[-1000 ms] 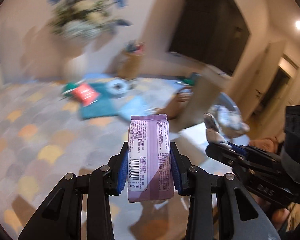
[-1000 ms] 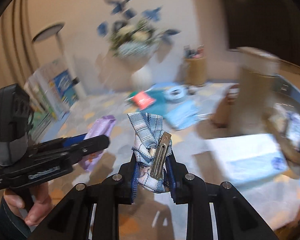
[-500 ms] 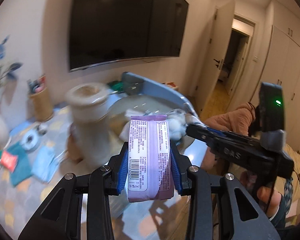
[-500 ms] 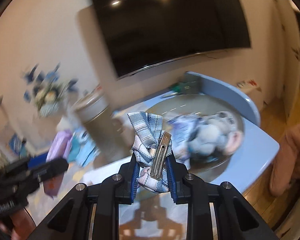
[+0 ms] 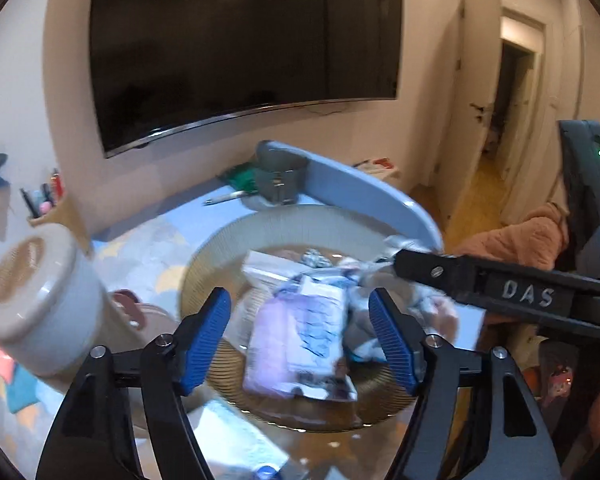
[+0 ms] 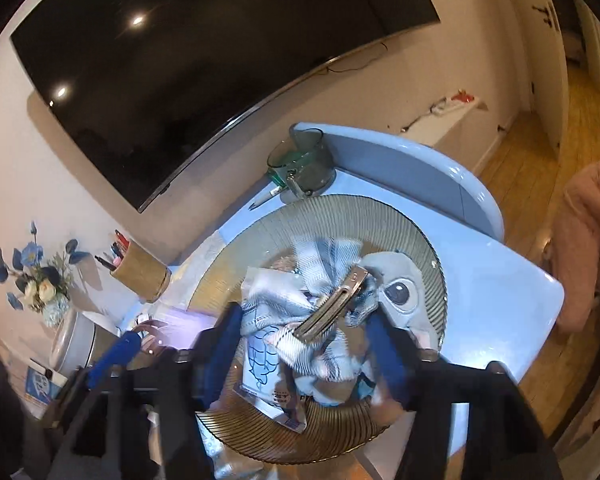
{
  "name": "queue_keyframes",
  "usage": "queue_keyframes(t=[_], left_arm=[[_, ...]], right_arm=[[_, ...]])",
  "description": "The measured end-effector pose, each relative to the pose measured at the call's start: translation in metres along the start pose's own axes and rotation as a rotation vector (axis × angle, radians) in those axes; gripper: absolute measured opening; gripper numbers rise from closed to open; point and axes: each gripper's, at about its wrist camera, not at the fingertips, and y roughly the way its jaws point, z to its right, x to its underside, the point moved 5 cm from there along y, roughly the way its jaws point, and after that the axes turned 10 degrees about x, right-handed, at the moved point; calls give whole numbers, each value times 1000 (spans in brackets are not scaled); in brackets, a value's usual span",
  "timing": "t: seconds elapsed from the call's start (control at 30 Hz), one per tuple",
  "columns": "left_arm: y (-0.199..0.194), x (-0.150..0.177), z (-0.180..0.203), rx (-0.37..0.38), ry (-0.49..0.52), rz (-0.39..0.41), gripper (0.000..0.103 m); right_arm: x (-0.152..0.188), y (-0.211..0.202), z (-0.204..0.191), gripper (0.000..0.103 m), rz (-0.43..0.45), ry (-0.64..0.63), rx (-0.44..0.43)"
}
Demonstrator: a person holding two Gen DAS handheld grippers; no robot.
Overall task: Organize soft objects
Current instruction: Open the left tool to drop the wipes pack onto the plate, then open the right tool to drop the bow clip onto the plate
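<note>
Big dark TV (image 5: 244, 52) on the wall behind, w/ a pale blue worktop (image 6: 496, 292) below it carrying a ribbed, gold-tinted round plate (image 6: 428, 248). Left gripper (image 5: 300, 336) hangs over the plate, its blue-padded fingers (image 5: 204, 336) opening, well apart and not touching the purple packet (image 5: 296, 344), which sits blurred btwn them and over the plate's middle; can't tell if it's fully landed. Right gripper (image 6: 304, 344) is over the same plate, fingers (image 6: 388, 348) opening too, w/ the blue-and-white plaid hair bow (image 6: 324, 280) and its metal clip (image 6: 334, 300) lying on the heap btwn them, pads clear of it. Under the bow: a white pouch w/ blue drawing (image 6: 262, 364), and a grey plush w/ a big eye (image 6: 400, 288) at about 3 o'clock of the bow. Smoky glass cup (image 6: 304, 160) stands at 12 o'clock just beyond the plate rim, a pen (image 6: 266, 198) beside it. At 9 o'clock, a tan pen holder (image 6: 140, 276) and blue flowers (image 6: 36, 276); closer in, a white-lidded jar (image 5: 40, 292). Pink garment (image 6: 588, 244) at 3 o'clock, off the worktop.
</note>
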Motion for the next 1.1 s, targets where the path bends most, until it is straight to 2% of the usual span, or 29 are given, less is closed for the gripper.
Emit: queue_keyframes(t=[0.17, 0.33, 0.4, 0.53, 0.63, 0.77, 0.83, 0.93, 1.1], left_arm=[[-15, 7, 18, 65, 83, -7, 76], [-55, 19, 23, 88, 138, 19, 76], [-77, 25, 20, 97, 133, 30, 76], [-135, 47, -10, 108, 78, 79, 76], [-170, 73, -47, 8, -5, 126, 76], [-198, 113, -97, -92, -79, 69, 76], [-218, 129, -125, -154, -131, 73, 76], [-244, 150, -162, -192, -222, 96, 76], [-267, 178, -204, -229, -323, 116, 75]], right_arm=[[13, -12, 12, 63, 14, -12, -29], [27, -25, 4, 63, 39, -64, -73], [34, -30, 0, 63, 48, -78, -71], [61, -45, -20, 63, 48, -140, -130], [91, -56, -45, 63, 50, -225, -176], [133, -64, -94, 63, 22, -352, -217], [151, -68, -122, 63, 22, -414, -244], [173, -76, -164, 63, 70, -493, -270], [199, -76, -216, 63, 84, -582, -302]])
